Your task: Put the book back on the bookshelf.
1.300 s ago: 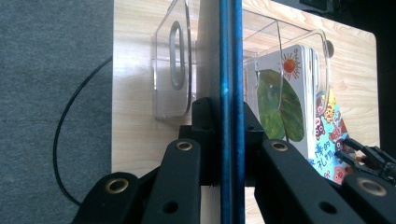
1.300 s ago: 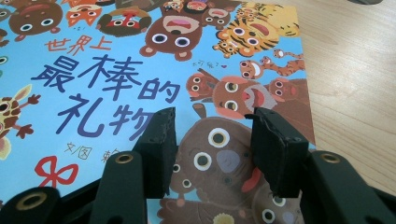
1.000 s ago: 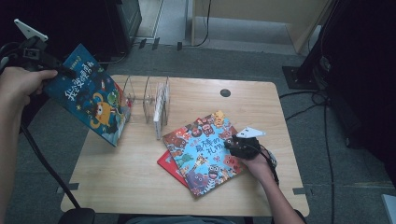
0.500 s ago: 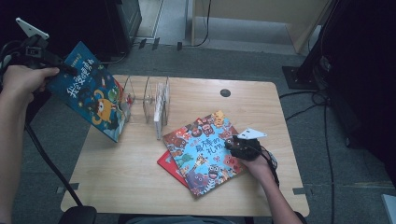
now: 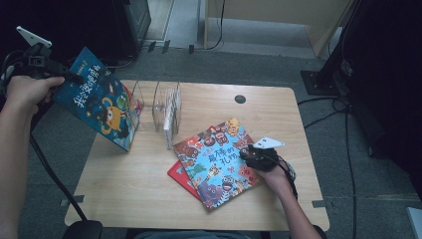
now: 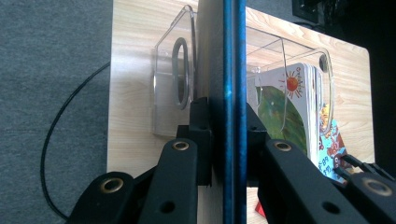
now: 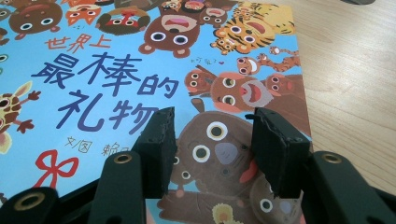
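Note:
My left gripper [image 5: 69, 77] is shut on a blue picture book [image 5: 99, 102] and holds it tilted in the air over the table's left edge. In the left gripper view the book's edge [image 6: 229, 93] runs straight up between the pads [image 6: 201, 135], above a clear rack [image 6: 173, 79]. Those jaws have just been opening slightly, with the book still between them. My right gripper [image 5: 246, 152] hovers open over the near right corner of a colourful animal book [image 5: 219, 159] lying flat. Its jaws [image 7: 212, 140] have nothing between them.
The clear rack [image 5: 159, 104] stands at the table's back left with a few upright books [image 5: 170, 112] in it. A red book [image 5: 178, 174] lies under the animal book. The wooden table [image 5: 139, 194] has a cable hole [image 5: 240, 98] at the back.
The blue book has shifted slightly in the left gripper's hold. The right gripper has not moved.

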Demonstrator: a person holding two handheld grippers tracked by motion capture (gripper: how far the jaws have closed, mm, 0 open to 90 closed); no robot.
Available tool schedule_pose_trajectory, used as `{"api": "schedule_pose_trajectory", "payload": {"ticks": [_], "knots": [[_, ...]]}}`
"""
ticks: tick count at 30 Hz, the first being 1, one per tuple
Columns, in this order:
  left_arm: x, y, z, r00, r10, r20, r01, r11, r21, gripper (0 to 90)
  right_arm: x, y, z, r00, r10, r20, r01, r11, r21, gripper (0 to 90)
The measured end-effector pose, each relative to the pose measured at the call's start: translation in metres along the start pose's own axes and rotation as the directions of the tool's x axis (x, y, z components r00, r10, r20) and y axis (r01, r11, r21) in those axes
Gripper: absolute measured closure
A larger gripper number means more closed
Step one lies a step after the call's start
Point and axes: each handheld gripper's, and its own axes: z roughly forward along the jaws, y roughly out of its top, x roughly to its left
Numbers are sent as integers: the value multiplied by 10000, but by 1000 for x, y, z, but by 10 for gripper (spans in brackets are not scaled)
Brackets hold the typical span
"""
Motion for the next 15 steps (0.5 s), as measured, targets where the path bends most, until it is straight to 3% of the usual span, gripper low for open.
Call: {"api": "schedule_pose_trajectory", "payload": {"ticks": [6,11,15], "knots": [[0,0,-4,9997,-163,195,166,9998,-133,782,0,0,0,10000,-19,-17,19,10000,0,497],[1,-2,-8,9986,-225,481,233,9996,-162,695,-1,0,0,10000,-12,-27,12,10000,-18,497],[-3,-6,-12,9994,-63,335,67,9999,-139,610,-1,0,0,10000,-18,-25,18,10000,-28,497]]}}
